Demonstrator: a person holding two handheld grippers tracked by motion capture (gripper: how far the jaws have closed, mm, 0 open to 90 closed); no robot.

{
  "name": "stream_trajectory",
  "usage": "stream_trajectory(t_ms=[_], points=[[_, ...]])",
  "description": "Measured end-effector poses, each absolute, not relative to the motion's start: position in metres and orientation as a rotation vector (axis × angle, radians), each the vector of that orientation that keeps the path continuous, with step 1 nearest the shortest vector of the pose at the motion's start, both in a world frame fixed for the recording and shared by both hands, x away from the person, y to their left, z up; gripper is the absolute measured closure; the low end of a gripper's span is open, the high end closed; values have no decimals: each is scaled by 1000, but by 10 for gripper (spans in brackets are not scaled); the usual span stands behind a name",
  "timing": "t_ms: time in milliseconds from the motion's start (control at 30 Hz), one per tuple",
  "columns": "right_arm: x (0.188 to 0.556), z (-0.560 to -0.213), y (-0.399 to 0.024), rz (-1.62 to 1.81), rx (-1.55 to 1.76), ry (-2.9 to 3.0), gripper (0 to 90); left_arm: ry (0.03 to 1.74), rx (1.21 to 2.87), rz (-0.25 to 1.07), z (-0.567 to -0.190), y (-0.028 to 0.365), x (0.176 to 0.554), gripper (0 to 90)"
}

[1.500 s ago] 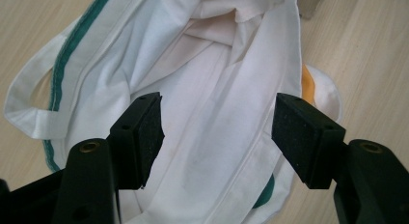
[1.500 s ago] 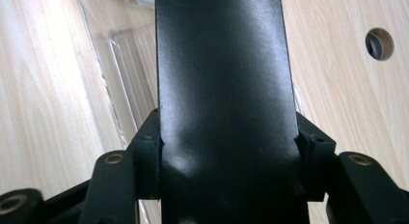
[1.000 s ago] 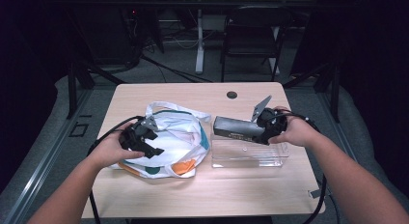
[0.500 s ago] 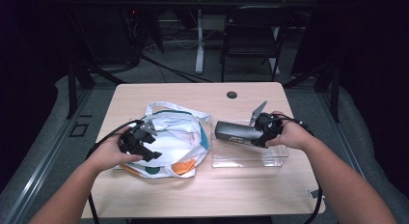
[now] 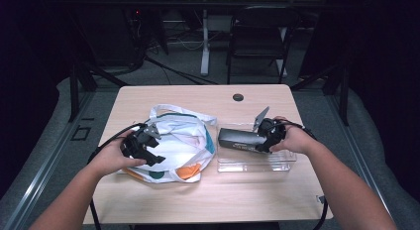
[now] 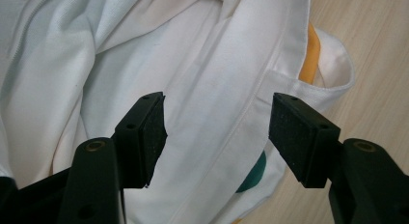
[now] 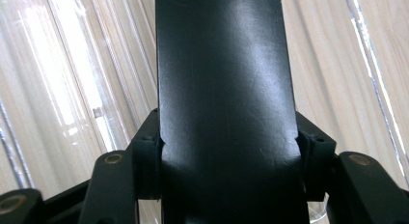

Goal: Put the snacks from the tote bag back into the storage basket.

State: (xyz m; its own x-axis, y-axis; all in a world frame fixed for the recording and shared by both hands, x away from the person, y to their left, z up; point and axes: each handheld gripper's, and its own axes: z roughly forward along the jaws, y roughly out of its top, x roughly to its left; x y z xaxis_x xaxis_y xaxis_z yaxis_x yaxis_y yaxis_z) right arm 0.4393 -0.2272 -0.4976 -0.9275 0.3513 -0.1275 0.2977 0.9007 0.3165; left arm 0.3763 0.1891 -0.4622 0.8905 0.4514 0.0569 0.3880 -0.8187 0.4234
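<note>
Now your right gripper (image 5: 261,141) has the black box (image 5: 241,139) clamped over the clear tray (image 5: 277,163), not yet set down; your left gripper (image 6: 217,122) hangs spread above the white bag (image 5: 184,136).

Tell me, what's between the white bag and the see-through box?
Just bare wooden table. In the high view, a thin strip of it separates the white bag from the clear box.

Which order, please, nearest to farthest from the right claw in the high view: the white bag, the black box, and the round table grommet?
1. Black box, clamped in the right claw over the clear tray.
2. White bag, further along the table towards the person's left.
3. Round grommet, near the table's far edge.
</note>
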Motion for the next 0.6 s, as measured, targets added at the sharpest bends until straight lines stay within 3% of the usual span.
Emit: stream_trajectory(t_ms=[600], points=[[448,-511,-228,425,481,2909,410,630,2650,208,-469,193,377,378]])
